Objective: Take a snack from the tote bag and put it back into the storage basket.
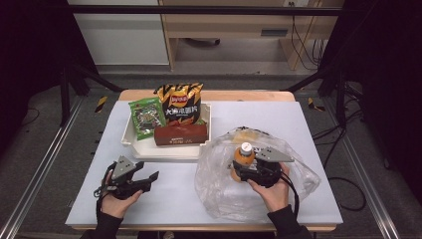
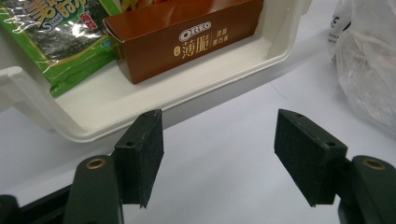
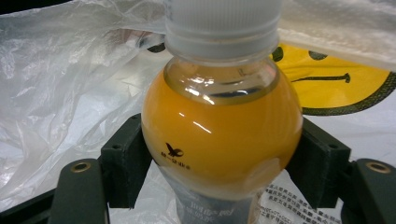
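An orange juice bottle (image 1: 244,155) with a white cap stands upright inside a clear plastic bag (image 1: 219,191) at the table's right. My right gripper (image 1: 240,168) is shut on it; in the right gripper view both pads (image 3: 126,163) press the sides of the bottle (image 3: 219,130). Crinkled bag film (image 3: 60,93) surrounds it. My left gripper (image 1: 148,172) rests at the front left, open, with nothing between its fingers. In the left gripper view, that left gripper (image 2: 219,154) points at the white tray's front rim (image 2: 196,100).
The white tray (image 1: 164,152) at the table's middle back holds a brown Oreo box (image 1: 180,134), a green seaweed packet (image 1: 147,117) and a chips bag (image 1: 180,104). A yellow smiley print (image 3: 336,88) lies behind the bottle. The bag (image 2: 369,60) lies right of the left gripper.
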### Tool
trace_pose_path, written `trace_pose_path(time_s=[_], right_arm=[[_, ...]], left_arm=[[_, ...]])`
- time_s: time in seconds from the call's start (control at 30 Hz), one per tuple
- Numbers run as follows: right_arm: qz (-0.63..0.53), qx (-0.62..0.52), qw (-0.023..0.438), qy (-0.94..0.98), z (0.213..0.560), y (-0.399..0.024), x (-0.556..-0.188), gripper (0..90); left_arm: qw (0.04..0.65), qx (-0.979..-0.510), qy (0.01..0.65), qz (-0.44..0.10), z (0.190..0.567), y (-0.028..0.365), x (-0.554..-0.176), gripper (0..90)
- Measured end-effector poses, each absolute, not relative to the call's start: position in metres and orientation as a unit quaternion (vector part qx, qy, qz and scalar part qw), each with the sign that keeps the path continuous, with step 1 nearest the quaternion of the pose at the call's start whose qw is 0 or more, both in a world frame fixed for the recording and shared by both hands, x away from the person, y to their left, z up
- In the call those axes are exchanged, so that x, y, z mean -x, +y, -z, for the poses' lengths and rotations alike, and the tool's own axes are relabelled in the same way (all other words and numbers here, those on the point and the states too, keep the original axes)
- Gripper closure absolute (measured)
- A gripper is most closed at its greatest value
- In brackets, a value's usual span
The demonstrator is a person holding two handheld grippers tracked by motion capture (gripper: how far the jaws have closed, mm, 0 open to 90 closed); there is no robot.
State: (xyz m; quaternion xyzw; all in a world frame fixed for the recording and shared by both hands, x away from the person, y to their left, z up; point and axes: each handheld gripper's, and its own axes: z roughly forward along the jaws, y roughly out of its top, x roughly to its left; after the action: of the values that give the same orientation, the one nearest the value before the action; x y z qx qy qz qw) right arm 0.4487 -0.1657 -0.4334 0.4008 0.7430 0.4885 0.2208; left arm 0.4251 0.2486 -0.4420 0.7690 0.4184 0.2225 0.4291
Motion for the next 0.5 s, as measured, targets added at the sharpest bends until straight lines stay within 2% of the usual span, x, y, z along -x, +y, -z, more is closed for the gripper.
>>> trace_pose_path(time_s=[0.5], right_arm=[[-0.488,-0.404,0.222,0.741,0.4354,-0.1629,-0.4504,31.0]], left_arm=[[0.428,-0.767,0.423,-0.224,0.4422,0.2531,-0.4262,32.6]])
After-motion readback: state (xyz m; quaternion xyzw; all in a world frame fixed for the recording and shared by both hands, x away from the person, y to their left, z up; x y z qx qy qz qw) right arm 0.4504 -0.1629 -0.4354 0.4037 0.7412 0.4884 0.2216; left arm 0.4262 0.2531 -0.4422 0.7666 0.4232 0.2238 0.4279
